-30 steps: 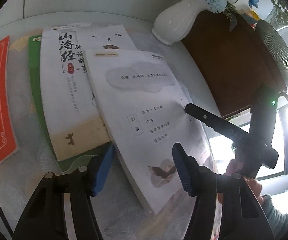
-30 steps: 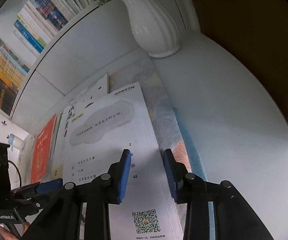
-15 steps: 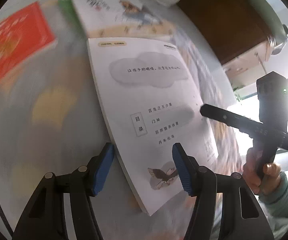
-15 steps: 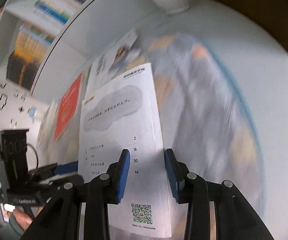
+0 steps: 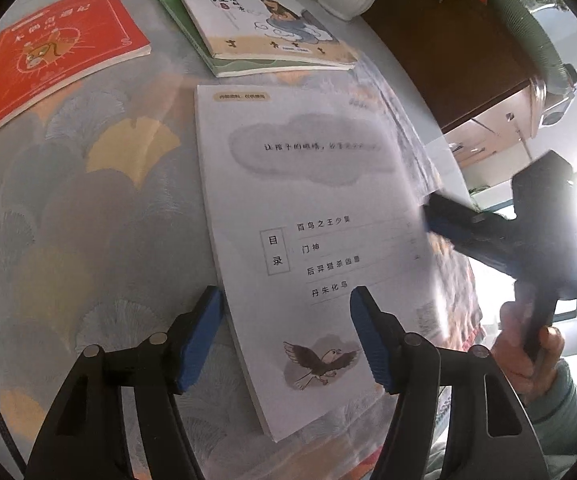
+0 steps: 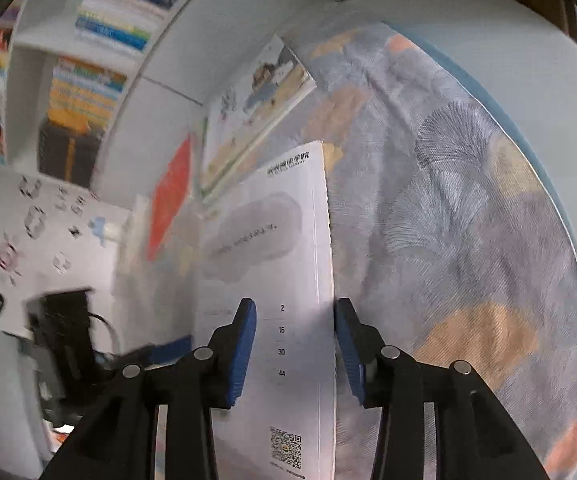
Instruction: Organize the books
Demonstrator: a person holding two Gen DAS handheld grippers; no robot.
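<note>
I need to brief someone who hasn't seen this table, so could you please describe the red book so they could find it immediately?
Start at the patterned tablecloth with its fan-shaped leaves. At its far left corner, left of the two stacked books, the red book lies flat, alone. It is the only bright red-orange cover, with a white line frame and a cartoon animal.

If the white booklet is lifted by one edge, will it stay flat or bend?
The white booklet looks thin with a soft paper cover, so it would probably sag. It seems light. On the patterned cloth it should slide easily.
</note>
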